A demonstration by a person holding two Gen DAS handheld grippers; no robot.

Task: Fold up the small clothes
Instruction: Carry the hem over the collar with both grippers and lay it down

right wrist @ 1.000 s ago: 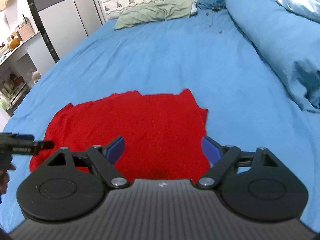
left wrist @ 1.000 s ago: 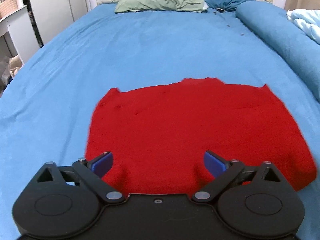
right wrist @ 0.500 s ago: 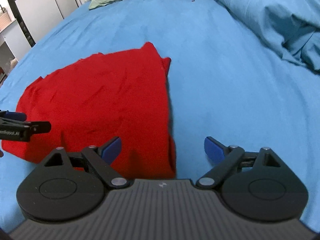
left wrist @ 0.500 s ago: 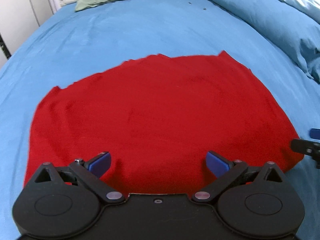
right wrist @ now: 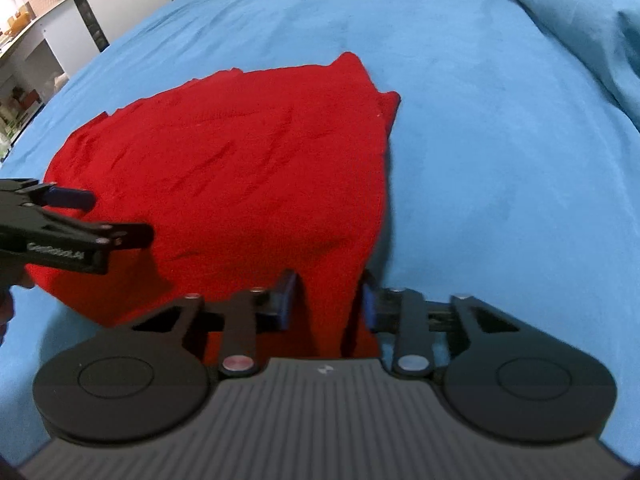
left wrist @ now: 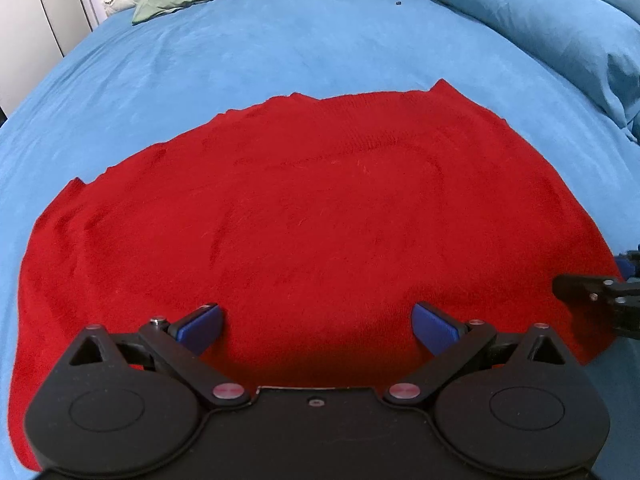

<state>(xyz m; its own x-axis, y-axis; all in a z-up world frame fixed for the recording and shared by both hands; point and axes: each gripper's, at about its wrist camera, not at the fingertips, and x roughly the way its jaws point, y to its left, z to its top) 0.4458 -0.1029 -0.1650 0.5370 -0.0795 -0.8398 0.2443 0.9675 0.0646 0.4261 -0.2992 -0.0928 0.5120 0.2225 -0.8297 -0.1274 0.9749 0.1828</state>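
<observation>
Right hand-held gripper point(right wrist: 326, 300) now closing on red garment point(right wrist: 240, 168) near corner; left hand-held gripper point(left wrist: 316, 322) stays released above hem. Fold starting.

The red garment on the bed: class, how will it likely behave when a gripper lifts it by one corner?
The red garment will probably drape limply: cloth already bunches between the right gripper's closing fingers. Its fuzzy knit surface suggests it should grip rather than slip. Lying flat on the blue sheet, it cannot roll.
</observation>
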